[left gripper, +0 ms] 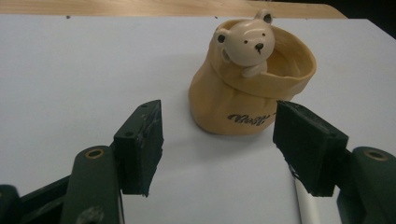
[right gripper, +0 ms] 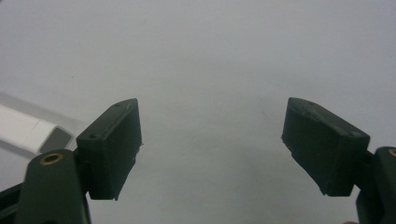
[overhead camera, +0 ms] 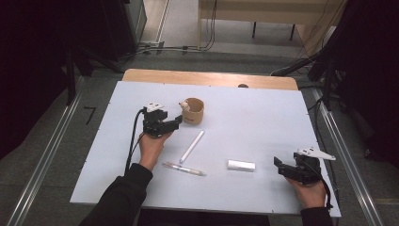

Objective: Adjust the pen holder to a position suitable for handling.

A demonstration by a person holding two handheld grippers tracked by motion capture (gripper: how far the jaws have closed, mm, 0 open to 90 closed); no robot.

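Standing apart with nothing between them, the jaws of the left gripper (left gripper: 217,149) point at the bear pot (left gripper: 252,77), which sits a little in front of them on the tabletop (left gripper: 70,70). The pot is tan, soft-looking like a little sack, with a small bear peeking over its rim. It stands upright, near the middle of the tabletop and closer to the far edge than the near one.

The jaws look hardly wider than the pot. If the gripper goes straight in, one jaw could bump the side and push the pot away or tip it over. The bear sticks up on one side, so a jaw that comes in high could knock it and turn the pot.

A white pen (left gripper: 306,205) lies just beside the right-hand jaw in the left gripper view. If that jaw drags low, it could roll the pen away across the tabletop. A second, clear pen (overhead camera: 183,168) lies nearer the front edge and could get nudged by the person's sleeve (overhead camera: 124,193).

The right gripper (right gripper: 212,140) rests close to the front right corner, its jaws apart and holding nothing. A small white block (overhead camera: 241,165) lies near it, toward the middle. If that hand slides sideways, it could shove the block along.
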